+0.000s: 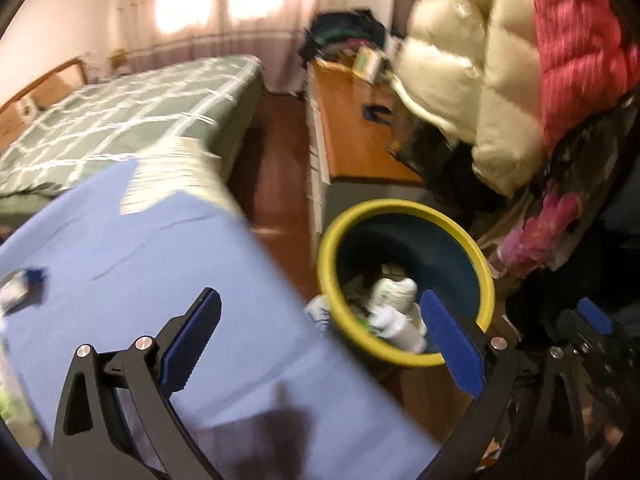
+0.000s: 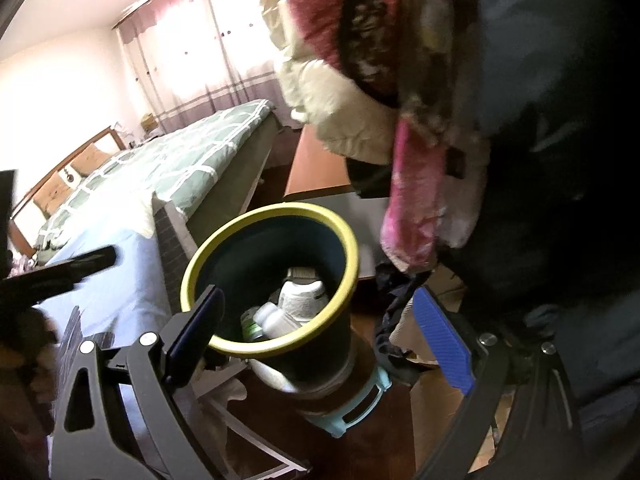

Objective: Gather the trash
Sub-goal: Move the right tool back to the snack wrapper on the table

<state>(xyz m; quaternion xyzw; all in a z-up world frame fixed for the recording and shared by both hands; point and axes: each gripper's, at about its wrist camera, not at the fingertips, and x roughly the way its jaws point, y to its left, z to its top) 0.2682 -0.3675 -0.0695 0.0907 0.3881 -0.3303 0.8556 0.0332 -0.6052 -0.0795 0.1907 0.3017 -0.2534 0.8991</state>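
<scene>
Left wrist view: left gripper [image 1: 320, 334], jaws spread wide, nothing between the pads; it hangs partly over the blue cloth [image 1: 160, 260] and the near rim of the trash bin [image 1: 404, 358]. Bin: dark inside, yellow rim, holding white bottles [image 1: 394, 292] and other scraps. Behind the bin: wooden cabinet [image 1: 360, 128]. Left of the bin: bed with green checked cover [image 1: 120, 120]. Above and right of the bin: hanging cream jacket [image 1: 472, 80] and pink jacket [image 1: 576, 52]. Right gripper [image 2: 320, 328], jaws wide, empty, poised over the bin mouth.
</scene>
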